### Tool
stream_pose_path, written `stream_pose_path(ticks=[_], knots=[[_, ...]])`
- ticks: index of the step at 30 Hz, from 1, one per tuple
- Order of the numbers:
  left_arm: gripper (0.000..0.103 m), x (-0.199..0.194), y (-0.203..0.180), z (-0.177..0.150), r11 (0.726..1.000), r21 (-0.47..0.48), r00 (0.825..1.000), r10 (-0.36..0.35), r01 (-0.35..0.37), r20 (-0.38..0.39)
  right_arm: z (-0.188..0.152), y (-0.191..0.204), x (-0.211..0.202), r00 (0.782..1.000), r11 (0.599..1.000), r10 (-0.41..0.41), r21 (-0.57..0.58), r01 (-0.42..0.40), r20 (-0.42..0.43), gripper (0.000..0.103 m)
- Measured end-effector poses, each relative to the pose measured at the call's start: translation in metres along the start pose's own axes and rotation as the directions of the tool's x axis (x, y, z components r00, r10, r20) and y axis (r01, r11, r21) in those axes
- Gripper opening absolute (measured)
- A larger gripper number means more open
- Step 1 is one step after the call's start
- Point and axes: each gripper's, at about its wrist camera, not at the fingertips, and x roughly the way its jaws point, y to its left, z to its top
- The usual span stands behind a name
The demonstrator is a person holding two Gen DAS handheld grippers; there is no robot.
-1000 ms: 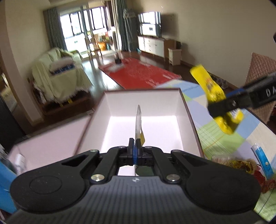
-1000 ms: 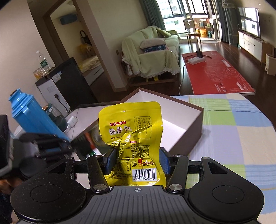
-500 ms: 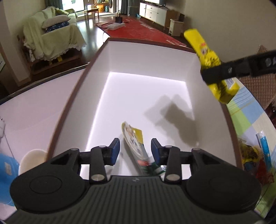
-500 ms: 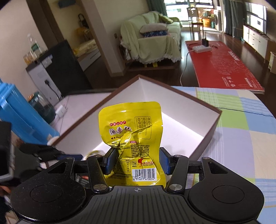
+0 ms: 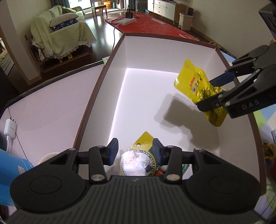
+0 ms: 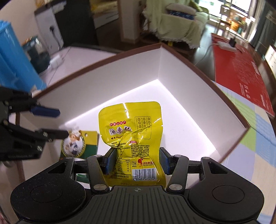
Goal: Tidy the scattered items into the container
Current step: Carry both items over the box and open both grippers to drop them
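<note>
The white-lined box (image 5: 172,56) with its brown rim sits on a table, half on a plain white top (image 5: 48,110) and half on a pastel checked cloth (image 6: 255,137). Above the box's floor, the left gripper (image 5: 135,151) has its blue-padded fingers spread wide and grips nothing; a green-and-yellow carded packet (image 5: 139,163) lies flat on the box floor right beneath them. The right gripper (image 6: 137,161), over the box's near edge, is clamped on the lower part of a crinkled yellow snack pouch (image 6: 131,127), which stands upright over the interior. A blue container (image 6: 15,63) stands outside the box. Beyond the box lie dark wood flooring, a red mat (image 5: 155,22), a sofa draped in pale green cloth (image 5: 63,34) and a white cabinet (image 5: 165,8).
</note>
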Motion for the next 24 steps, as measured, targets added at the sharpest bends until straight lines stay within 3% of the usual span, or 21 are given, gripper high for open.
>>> stream_pose_path(ticks=[8, 12, 15, 24], knots=[[0.043, 0.006, -0.001, 0.004, 1.0, 0.009, 1.0, 0.002, -0.002, -0.008, -0.003, 0.009, 0.025, 0.99, 0.989, 0.023, -0.141, -0.043, -0.138, 0.052], [0.045, 0.007, -0.004, 0.003, 1.0, 0.013, 1.0, 0.002, -0.001, -0.012, -0.004, 0.015, 0.034, 0.984, 0.983, 0.011, -0.181, -0.044, -0.179, 0.069], [0.05, 0.008, -0.007, 0.002, 1.0, 0.019, 1.0, 0.002, -0.002, -0.017, -0.006, 0.019, 0.037, 0.984, 0.978, -0.003, -0.208, -0.034, -0.179, 0.085], [0.069, 0.004, -0.015, 0.001, 0.998, 0.05, 1.0, 0.028, -0.027, -0.009, -0.012, 0.022, 0.027, 0.987, 0.972, -0.015, -0.233, -0.022, -0.158, 0.085]])
